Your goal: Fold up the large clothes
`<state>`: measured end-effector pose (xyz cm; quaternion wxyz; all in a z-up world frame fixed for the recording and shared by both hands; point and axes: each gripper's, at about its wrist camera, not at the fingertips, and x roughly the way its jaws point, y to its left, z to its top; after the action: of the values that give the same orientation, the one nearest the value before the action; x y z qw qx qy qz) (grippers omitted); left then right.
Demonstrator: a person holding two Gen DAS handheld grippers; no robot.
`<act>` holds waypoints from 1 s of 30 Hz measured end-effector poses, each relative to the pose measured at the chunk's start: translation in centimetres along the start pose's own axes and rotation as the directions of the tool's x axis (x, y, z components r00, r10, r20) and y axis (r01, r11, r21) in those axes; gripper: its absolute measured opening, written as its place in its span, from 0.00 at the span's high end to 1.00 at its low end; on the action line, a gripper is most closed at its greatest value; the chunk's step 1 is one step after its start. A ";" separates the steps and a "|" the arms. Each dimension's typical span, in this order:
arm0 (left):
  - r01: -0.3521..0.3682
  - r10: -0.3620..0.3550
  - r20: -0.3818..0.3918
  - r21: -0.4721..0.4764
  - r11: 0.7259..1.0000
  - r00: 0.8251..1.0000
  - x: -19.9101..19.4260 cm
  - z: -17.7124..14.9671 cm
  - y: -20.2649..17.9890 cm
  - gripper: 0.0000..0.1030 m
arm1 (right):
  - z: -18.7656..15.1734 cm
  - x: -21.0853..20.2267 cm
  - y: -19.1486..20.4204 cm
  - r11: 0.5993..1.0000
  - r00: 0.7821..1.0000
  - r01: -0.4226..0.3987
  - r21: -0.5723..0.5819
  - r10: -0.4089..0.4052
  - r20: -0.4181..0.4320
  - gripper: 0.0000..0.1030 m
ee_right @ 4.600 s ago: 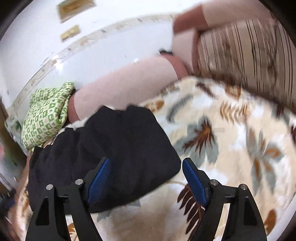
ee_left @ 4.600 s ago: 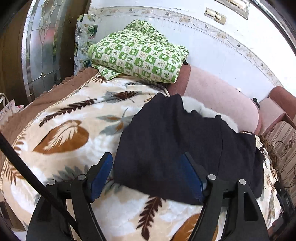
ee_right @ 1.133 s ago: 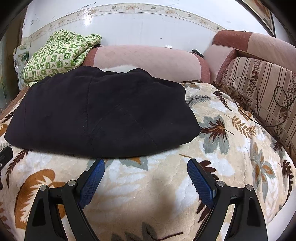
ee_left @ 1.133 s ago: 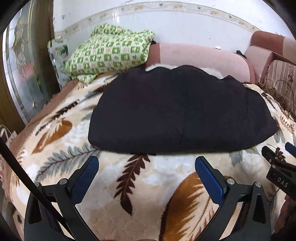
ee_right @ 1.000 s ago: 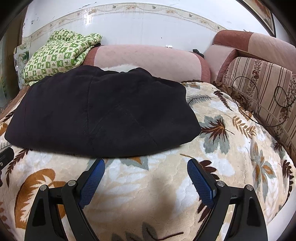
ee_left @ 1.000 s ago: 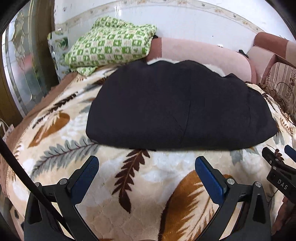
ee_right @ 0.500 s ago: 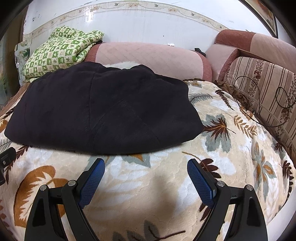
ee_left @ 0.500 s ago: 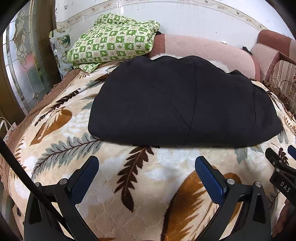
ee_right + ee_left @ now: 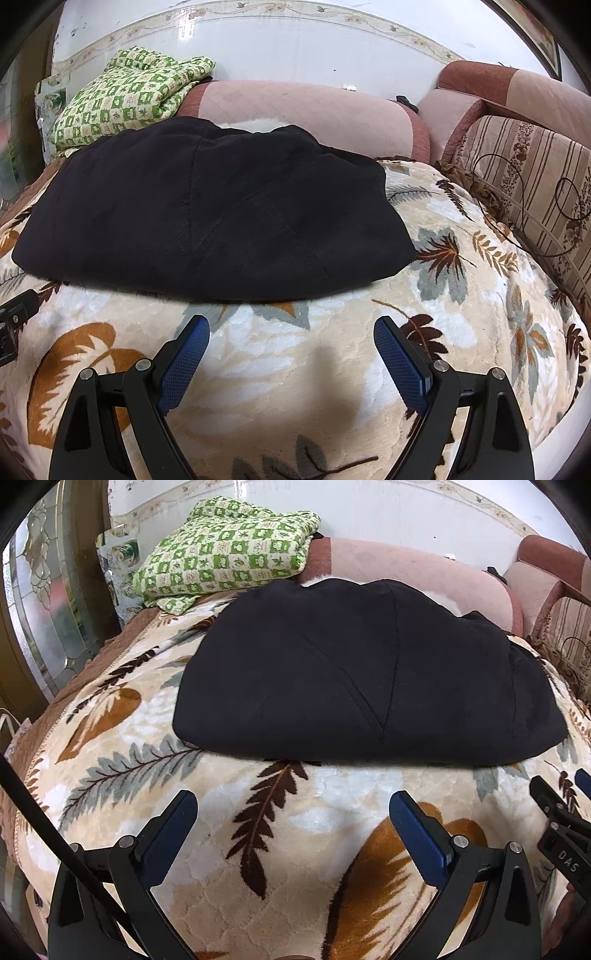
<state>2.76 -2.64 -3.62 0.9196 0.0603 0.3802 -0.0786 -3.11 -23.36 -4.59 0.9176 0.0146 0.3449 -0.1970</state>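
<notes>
A large black garment (image 9: 362, 675) (image 9: 207, 221) lies folded in a flat, wide bundle on a leaf-patterned blanket (image 9: 266, 849) (image 9: 295, 369). My left gripper (image 9: 293, 805) is open with nothing between its blue pads, hovering over the blanket just short of the garment's near edge. My right gripper (image 9: 291, 328) is also open and empty, a little short of the garment's near right edge. The right gripper's black tip (image 9: 561, 830) shows at the right edge of the left wrist view, and part of the left gripper (image 9: 14, 321) at the left edge of the right wrist view.
A green checked folded cloth (image 9: 229, 565) (image 9: 125, 92) sits at the back left. A pink bolster (image 9: 424, 579) (image 9: 303, 110) runs behind the garment, with striped cushions (image 9: 532, 173) at the right. A glass door (image 9: 44, 609) stands at the left.
Both grippers have let go of the garment and pulled back from over it. In the last second the views have closed in on it slightly; the garment lies still.
</notes>
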 end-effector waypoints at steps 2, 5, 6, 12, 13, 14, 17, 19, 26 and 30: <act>0.006 -0.006 0.001 -0.001 1.000 1.000 -0.1 0.0 -0.1 0.00 | 0.0 0.0 0.0 1.000 1.000 0.001 -0.002 -0.001 0.000 0.10; 0.006 -0.006 0.005 0.004 1.000 1.000 -0.1 0.0 -0.2 0.00 | 0.0 0.1 0.0 1.000 1.000 0.001 0.001 -0.001 -0.003 0.10; 0.008 -0.008 0.005 0.003 1.000 1.000 -0.1 0.0 -0.2 0.00 | 0.0 0.1 0.0 1.000 1.000 0.002 0.002 -0.002 -0.004 0.10; 0.008 -0.008 -0.004 -0.002 1.000 1.000 0.0 0.0 -0.2 0.00 | -0.1 0.1 0.2 1.000 1.000 0.002 -0.005 -0.002 -0.006 0.10; 0.009 -0.009 -0.005 -0.003 1.000 1.000 0.1 0.0 -0.2 0.00 | -0.1 0.1 0.3 1.000 1.000 0.002 -0.008 -0.002 -0.006 0.10; 0.009 -0.009 -0.007 -0.003 1.000 1.000 0.1 0.0 -0.2 0.00 | -0.1 0.1 0.3 1.000 1.000 0.001 -0.010 -0.001 -0.005 0.10; 0.008 -0.008 -0.009 -0.004 1.000 1.000 0.1 0.0 -0.3 0.00 | -0.2 0.1 0.4 1.000 1.000 0.002 -0.018 -0.002 -0.003 0.10; 0.012 -0.012 -0.012 -0.005 1.000 1.000 0.2 0.0 -0.3 0.00 | -0.2 0.1 0.4 1.000 1.000 -0.001 -0.018 0.001 -0.004 0.10; 0.010 -0.010 -0.016 -0.009 1.000 1.000 0.4 0.0 -0.3 0.00 | -0.2 0.2 0.3 1.000 1.000 0.000 -0.013 0.000 -0.007 0.10; 0.012 -0.012 -0.018 -0.006 1.000 1.000 0.5 -0.1 -0.3 0.00 | -0.3 0.2 0.4 1.000 1.000 -0.002 -0.021 0.002 -0.008 0.10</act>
<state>2.97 -2.96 -4.03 0.9158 0.0560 0.3891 -0.0823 -3.00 -22.96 -4.99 0.9165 0.0061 0.3507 -0.1925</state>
